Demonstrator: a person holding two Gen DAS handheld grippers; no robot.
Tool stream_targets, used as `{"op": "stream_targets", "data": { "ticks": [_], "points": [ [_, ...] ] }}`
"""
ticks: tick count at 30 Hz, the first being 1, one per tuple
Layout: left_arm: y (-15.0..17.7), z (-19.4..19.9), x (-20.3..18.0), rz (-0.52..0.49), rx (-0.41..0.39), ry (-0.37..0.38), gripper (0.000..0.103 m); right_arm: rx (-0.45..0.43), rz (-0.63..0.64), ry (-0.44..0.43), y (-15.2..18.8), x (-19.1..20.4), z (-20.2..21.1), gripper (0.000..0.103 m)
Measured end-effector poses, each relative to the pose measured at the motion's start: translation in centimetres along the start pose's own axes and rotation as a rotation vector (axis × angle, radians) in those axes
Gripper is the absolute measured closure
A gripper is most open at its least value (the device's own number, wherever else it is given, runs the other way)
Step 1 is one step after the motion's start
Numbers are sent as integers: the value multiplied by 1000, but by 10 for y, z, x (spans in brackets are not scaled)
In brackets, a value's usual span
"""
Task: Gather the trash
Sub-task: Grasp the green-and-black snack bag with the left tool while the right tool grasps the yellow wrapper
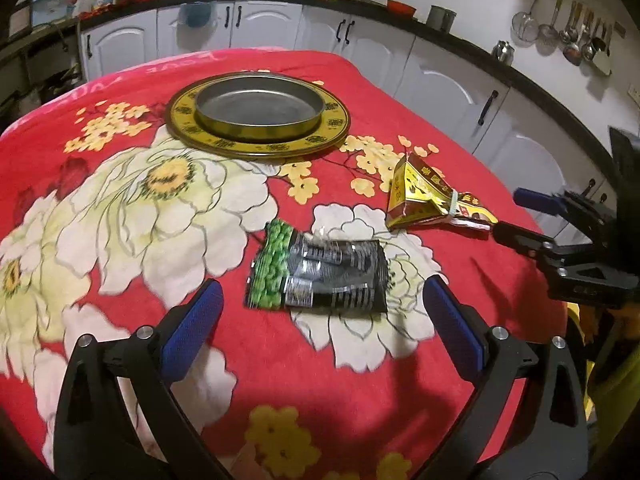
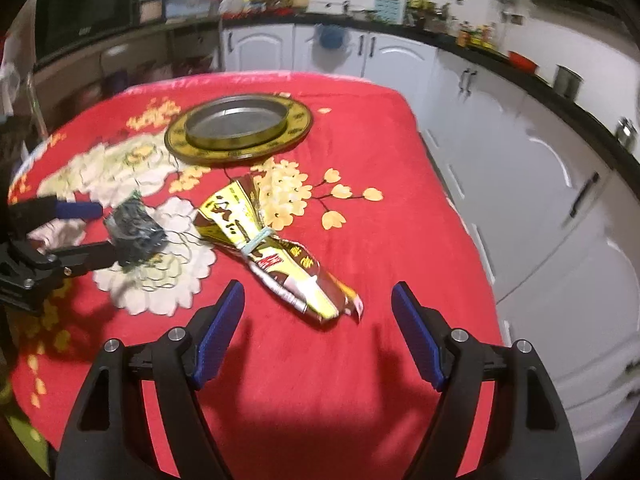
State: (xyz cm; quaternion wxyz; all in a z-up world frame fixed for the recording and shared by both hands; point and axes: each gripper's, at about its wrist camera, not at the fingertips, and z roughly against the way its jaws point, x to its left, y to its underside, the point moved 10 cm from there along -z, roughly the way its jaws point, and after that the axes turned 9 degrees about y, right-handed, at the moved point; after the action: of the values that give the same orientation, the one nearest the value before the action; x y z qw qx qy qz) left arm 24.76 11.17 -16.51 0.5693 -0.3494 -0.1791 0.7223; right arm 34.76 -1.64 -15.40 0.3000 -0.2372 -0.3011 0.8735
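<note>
Left wrist view puts your left gripper [image 1: 320, 312] spread wide around the black-and-green packet [image 1: 320, 276], pads clear of it on the red cloth [image 1: 352, 92]; it looks light, thin, crinkly, so pinch across its flat middle. Further right, your right gripper [image 2: 318, 334] gapes empty before the gold wrapper [image 2: 276, 248]; take it at the banded waist, where it seems stiffest

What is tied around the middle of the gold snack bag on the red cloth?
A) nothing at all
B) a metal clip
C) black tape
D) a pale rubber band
D: the gold bag is pinched at its waist by a pale band, also seen in the left wrist view.
</note>
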Motion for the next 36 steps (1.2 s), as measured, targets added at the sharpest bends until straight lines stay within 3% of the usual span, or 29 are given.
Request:
{"op": "stream_targets", "data": {
  "ticks": [7,8,11,13,15,17,20,23,27,36],
  "points": [
    [-4,-16,6,2,28,-9,11,29,106,-35,-13,15,-31,30],
    [-5,-17,5,2,29,-4,11,35,115,-46,-14,18,-34,33],
    [-5,-21,5,-4,38,2,20,73,140,-79,-10,29,-44,56],
    [-6,-21,6,1,36,5,24,63,133,-75,-9,33,-45,59],
    [-6,-19,8,1,30,1,39,60,105,-79,-6,35,-41,60],
    [-5,-19,10,8,26,7,41,58,73,-92,-2,37,-37,70],
    [-3,-16,10,10,18,13,46,48,50,-66,5,39,-28,71],
    [0,-12,14,23,11,21,62,42,10,-61,11,42,-18,75],
    [5,-7,13,22,9,26,68,30,-26,-64,21,48,-4,75],
    [15,8,-5,6,6,69,71,-19,-141,-82,43,62,36,75]
  ]
}}
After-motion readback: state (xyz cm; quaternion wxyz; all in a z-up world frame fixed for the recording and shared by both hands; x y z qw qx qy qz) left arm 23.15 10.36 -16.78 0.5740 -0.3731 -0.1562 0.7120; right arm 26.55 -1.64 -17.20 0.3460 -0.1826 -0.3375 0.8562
